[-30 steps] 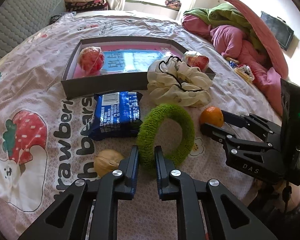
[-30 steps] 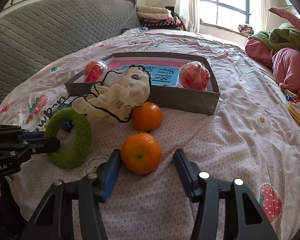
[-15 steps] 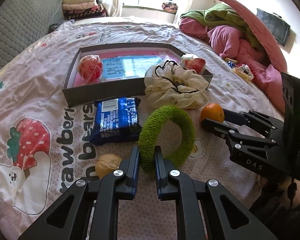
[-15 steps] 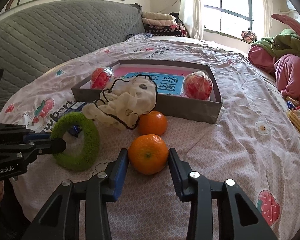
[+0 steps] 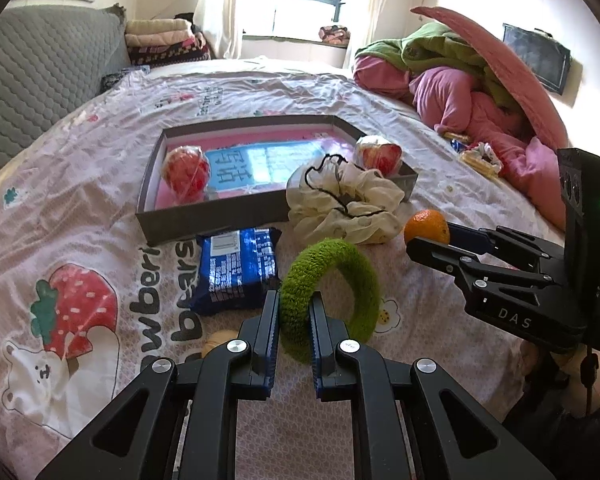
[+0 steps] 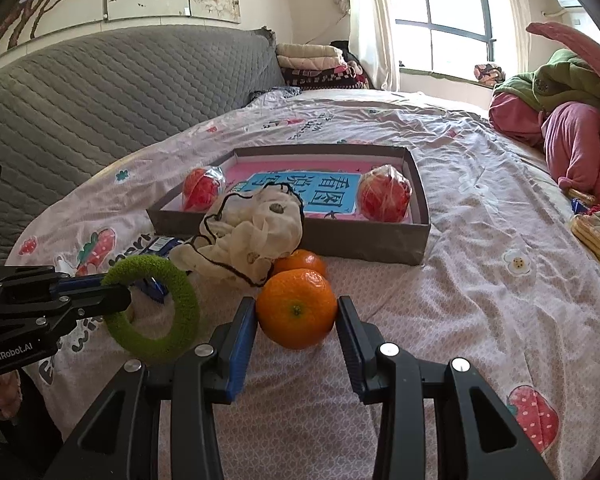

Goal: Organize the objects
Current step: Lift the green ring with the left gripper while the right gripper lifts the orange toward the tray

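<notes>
My left gripper (image 5: 294,304) is shut on a fuzzy green ring (image 5: 340,276) and holds it lifted above the bed; the ring also shows in the right wrist view (image 6: 156,312). My right gripper (image 6: 296,312) is shut on an orange (image 6: 296,312), raised off the sheet; the orange also shows in the left wrist view (image 5: 426,226). A second orange (image 6: 302,262) lies behind it. A grey box (image 5: 220,216) with a pink floor holds two wrapped red apples (image 5: 186,172) (image 6: 384,198). A cream scrunchie (image 5: 348,204) lies against the box's front wall.
A blue snack packet (image 5: 238,268) lies in front of the box. A walnut-like brown thing (image 5: 220,340) sits by my left fingers. Pink and green bedding (image 5: 480,92) is piled at the right. A grey quilted headboard (image 6: 100,100) stands at the left.
My right gripper closed on the orange and lifted it. My left gripper raised the green ring off the bed. Both views now look higher across the bed.
</notes>
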